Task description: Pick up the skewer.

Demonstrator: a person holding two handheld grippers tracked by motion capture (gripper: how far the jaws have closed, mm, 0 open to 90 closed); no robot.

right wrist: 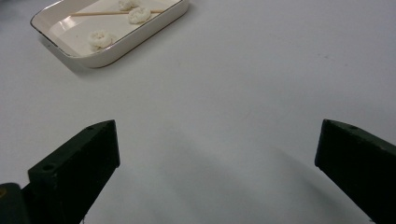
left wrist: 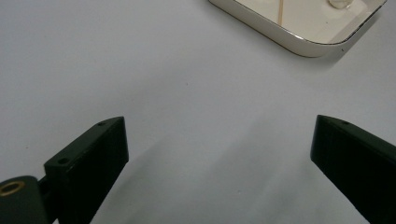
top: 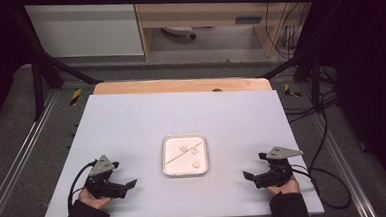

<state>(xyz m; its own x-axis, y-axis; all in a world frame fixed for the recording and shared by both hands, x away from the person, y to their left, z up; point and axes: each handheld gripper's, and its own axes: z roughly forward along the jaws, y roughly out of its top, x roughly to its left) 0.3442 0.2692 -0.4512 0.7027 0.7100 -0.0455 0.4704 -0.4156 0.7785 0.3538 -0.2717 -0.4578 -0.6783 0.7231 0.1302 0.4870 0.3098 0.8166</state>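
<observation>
one tray [top: 164,157]; three dough pieces [top: 195,164]; one skewer [top: 176,157]

Between my two hands, a shallow cream-white tray [top: 186,173] with rounded corners sits flat on the pale table [top: 132,126], holding a thin wooden skewer [top: 181,156] lying diagonally and three small white lumps [right wrist: 101,39] scattered around it.

Pale table top [top: 131,121], matte, evenly lit; a wood edge [top: 180,85] shows along its far side. Grey floor [top: 12,143] around it, metal rails [top: 18,162] running near to far on both sides. Black frame bars [top: 43,61] rise at far left and right. Far wall: white panel [top: 84,29] at left, wooden shelving [top: 201,13] at centre. Black cables [top: 322,131] trail at right. Room edges dark.
</observation>
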